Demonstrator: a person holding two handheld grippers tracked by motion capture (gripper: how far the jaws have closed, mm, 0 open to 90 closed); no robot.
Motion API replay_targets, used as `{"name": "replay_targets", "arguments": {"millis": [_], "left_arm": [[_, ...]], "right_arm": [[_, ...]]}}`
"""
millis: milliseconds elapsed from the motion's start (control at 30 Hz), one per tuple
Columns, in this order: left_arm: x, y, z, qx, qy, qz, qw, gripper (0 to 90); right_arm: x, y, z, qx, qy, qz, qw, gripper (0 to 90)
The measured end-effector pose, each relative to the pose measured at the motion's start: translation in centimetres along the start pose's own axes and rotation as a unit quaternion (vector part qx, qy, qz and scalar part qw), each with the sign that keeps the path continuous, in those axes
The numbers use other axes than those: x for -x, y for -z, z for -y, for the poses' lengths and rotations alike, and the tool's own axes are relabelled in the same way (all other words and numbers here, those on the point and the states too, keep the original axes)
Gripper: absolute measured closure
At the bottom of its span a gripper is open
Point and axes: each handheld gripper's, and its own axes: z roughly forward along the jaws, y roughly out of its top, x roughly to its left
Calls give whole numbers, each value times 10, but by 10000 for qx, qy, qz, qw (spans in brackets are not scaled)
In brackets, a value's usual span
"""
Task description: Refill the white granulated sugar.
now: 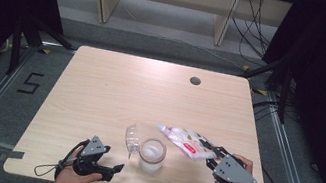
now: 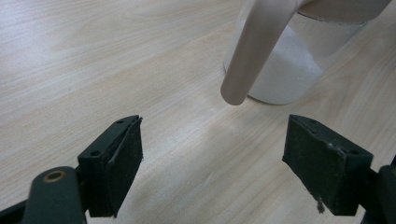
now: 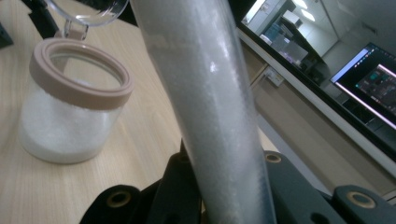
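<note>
Two things matter on the table [image 1: 100, 90]: the bag [image 1: 187, 142] of white granules lying just right of the middle, and the clear jar [image 1: 152, 154] standing near the front edge, its hinged lid [image 1: 132, 138] swung open to the left. Your right gripper [image 1: 214, 157] has its jaws closed on the near right end of the bag, which runs up and away between them in the right gripper view, the jar [image 3: 70, 116] off to one side with some white powder already at its bottom. Your left gripper [image 1: 116, 168] rests left of the jar with its jaws spread wide and nothing between them; in the left gripper view the jar's tan clasp [image 2: 254, 51] hangs just ahead of the pads. I judge you are at the pouring step, bag gripped but not yet over the mouth. Next, lift and tilt the bag so its open end sits above the rim [image 3: 79, 74], and steady the jar with the left jaws if it threatens to slide.
</note>
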Motion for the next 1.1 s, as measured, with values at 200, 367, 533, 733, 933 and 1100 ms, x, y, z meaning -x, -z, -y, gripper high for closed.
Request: {"name": "replay_targets", "arguments": {"millis": [200,367,533,733,933,1100], "left_arm": [[0,0,0,14,-11,3,10000,191],[0,0,0,0,5,-2,10000,191],[0,0,0,14,-9,1,10000,191],[0,0,0,14,-12,-7,10000,191],[0,0,0,16,-5,-9,10000,191],[0,0,0,14,-4,-12,10000,191]], "right_arm": [[6,0,5,130,-360,-29,9993,854],[10,-1,14,182,-1029,-103,9945,862],[16,-2,22,321,-1511,-115,9879,862],[25,-6,35,461,-1888,-88,9809,863],[31,-10,47,472,-2106,-62,9764,863],[34,-11,56,289,-2442,-56,9693,863]]}}
